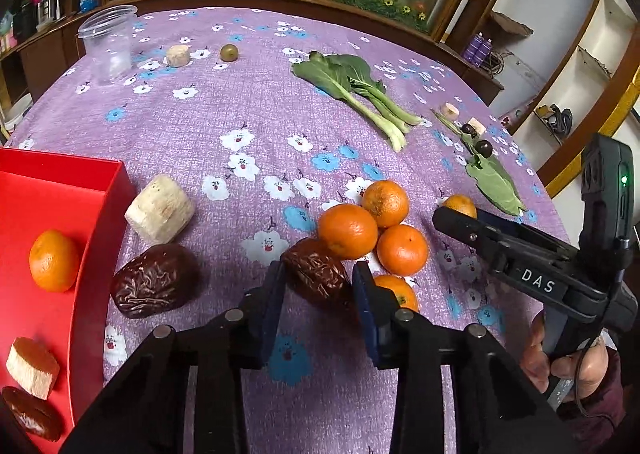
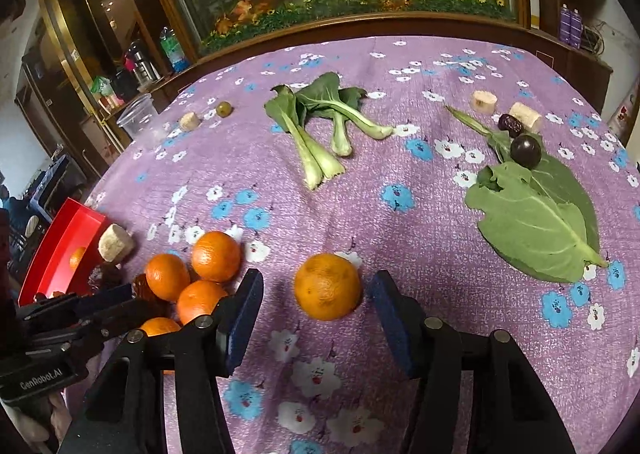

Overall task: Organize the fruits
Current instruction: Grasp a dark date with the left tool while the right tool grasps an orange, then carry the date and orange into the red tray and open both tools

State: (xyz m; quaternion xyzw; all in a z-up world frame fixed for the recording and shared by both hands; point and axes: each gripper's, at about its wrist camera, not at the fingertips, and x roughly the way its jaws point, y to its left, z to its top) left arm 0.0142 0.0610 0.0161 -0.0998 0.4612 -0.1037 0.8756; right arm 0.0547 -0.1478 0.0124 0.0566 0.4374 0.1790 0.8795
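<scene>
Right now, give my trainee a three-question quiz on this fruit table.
1. True or false: the red tray already holds an orange.
2. What lies between the fingers of the left gripper? A) an orange B) a wrinkled brown date C) a leaf
3. Which fruit sits alone in front of the right gripper?

Key
1. True.
2. B; the fingers flank the date with little gap, but a firm grip cannot be confirmed.
3. A single orange, lying between the open fingers, untouched.
</scene>
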